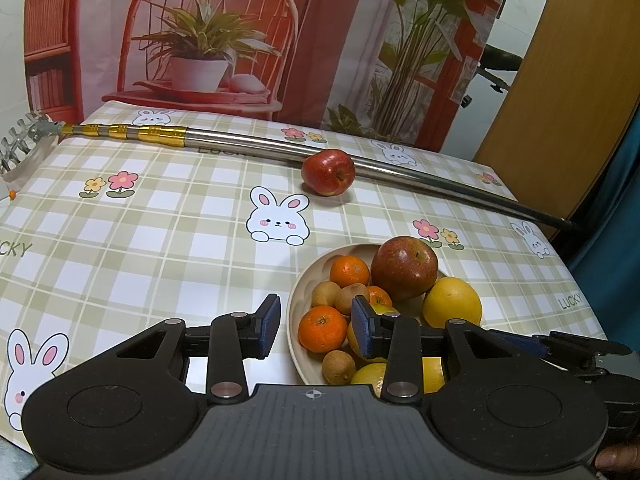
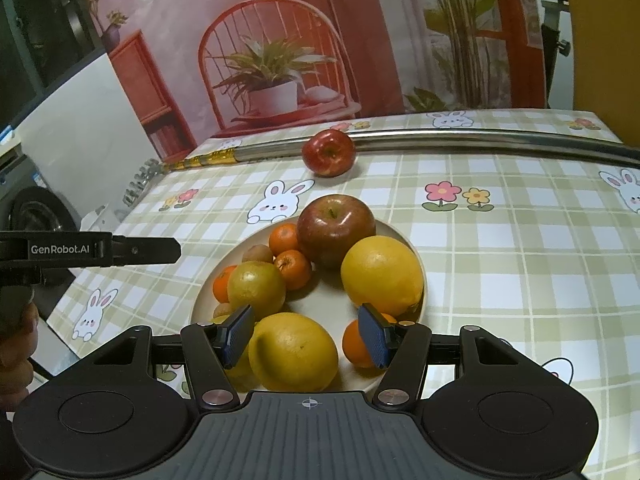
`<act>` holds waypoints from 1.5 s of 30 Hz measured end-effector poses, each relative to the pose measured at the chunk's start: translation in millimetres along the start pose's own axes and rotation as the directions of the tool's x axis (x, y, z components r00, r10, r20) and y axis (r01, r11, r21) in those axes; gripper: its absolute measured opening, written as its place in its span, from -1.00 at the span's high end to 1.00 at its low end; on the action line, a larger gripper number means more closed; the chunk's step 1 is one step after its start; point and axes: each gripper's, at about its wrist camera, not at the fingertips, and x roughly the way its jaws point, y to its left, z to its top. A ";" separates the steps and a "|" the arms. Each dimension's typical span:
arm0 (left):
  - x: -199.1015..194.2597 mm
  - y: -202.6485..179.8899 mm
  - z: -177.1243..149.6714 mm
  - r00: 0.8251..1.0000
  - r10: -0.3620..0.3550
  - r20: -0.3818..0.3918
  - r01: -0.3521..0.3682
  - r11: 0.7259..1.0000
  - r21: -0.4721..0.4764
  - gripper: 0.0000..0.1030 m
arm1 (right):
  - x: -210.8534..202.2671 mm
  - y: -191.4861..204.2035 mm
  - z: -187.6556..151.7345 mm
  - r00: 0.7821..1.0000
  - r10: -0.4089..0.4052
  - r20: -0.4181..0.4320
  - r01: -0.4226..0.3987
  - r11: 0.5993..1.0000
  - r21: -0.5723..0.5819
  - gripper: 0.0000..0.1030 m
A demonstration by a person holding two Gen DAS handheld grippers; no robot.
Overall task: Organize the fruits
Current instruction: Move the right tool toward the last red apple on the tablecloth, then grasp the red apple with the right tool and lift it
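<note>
A round, cream-coloured shallow plate [image 2: 416, 256] is sitting on the green-and-white checked tablecloth [image 2: 520, 260] printed with rabbits and flowers, and it is holding a heap of fruit — a large, glossy dark-red apple [image 2: 336, 232] at its far side, a big dimpled yellow citrus [image 2: 382, 276] touching it on the right, small matte orange mandarins [image 2: 294, 268] and rough brown kiwi-like fruits [image 1: 338, 367] on the left. A second, brighter red apple [image 1: 329, 172] is lying apart on the cloth, far beyond the plate, touching a long polished steel pole [image 1: 420, 178] with gold-banded sections that is running across the table.

The left gripper [image 1: 316, 326] is hovering over the plate's near-left rim, its blue ribbed pads [image 1: 269, 320] spread wide and gripping nothing. The right gripper [image 2: 306, 338] is standing equally wide above the near edge, a pebbled yellow lemon-shaped fruit [image 2: 294, 352] lying between its pads — not squeezed
</note>
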 end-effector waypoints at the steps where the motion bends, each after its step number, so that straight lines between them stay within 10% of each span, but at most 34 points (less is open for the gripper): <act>1: 0.0 0.4 -0.2 1.000 0.000 0.000 0.000 1.000 -0.001 0.20 | -0.4 -0.3 0.6 1.000 -0.002 0.003 0.002 1.000 0.002 -0.05; 26: -11.0 26.1 50.3 0.990 0.090 0.107 -0.093 0.995 0.023 0.15 | -2.1 -24.0 86.9 0.978 -0.077 0.192 0.094 0.992 -0.080 -0.18; 45: 26.3 51.4 74.0 0.983 0.165 0.081 -0.168 0.985 0.036 0.01 | 111.2 -6.5 153.6 0.994 0.026 0.110 0.005 0.962 -0.275 -0.38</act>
